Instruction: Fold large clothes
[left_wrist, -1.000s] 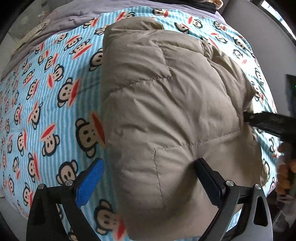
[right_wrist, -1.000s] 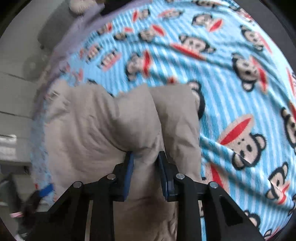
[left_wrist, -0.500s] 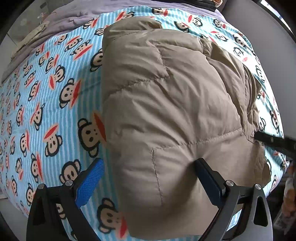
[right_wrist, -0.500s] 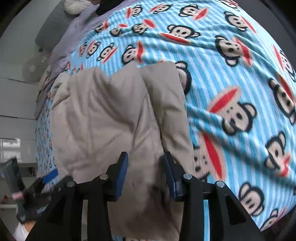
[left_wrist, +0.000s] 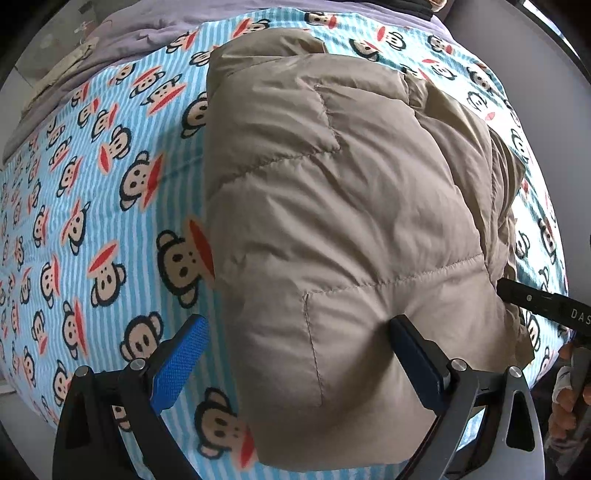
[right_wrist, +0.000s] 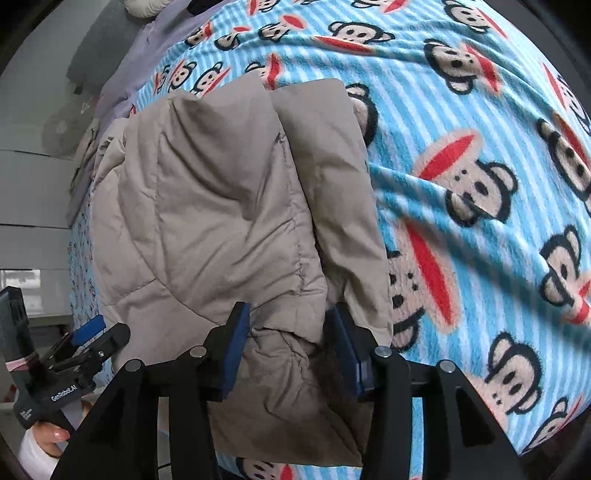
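A folded beige puffer jacket (left_wrist: 332, 206) lies on a bed covered by a blue striped monkey-print blanket (left_wrist: 92, 184). My left gripper (left_wrist: 299, 354) is open wide over the jacket's near corner, one blue pad on the blanket side, one against the padding. My right gripper (right_wrist: 288, 347) is open, its jaws straddling a bunched edge of the same jacket (right_wrist: 207, 206) without pinching it. The right gripper shows at the right edge of the left wrist view (left_wrist: 543, 306), and the left gripper shows at the lower left of the right wrist view (right_wrist: 85, 350).
A lavender sheet (left_wrist: 122, 33) and a grey pillow (right_wrist: 99, 40) lie at the bed's head. The monkey-print blanket (right_wrist: 480, 184) stretches to the right of the jacket. A grey wall (left_wrist: 517, 48) borders the bed's far side.
My right gripper has let go of the jacket edge and opened, and drew back a little. The jacket settled flatter on the bed. My left gripper stayed open in place.
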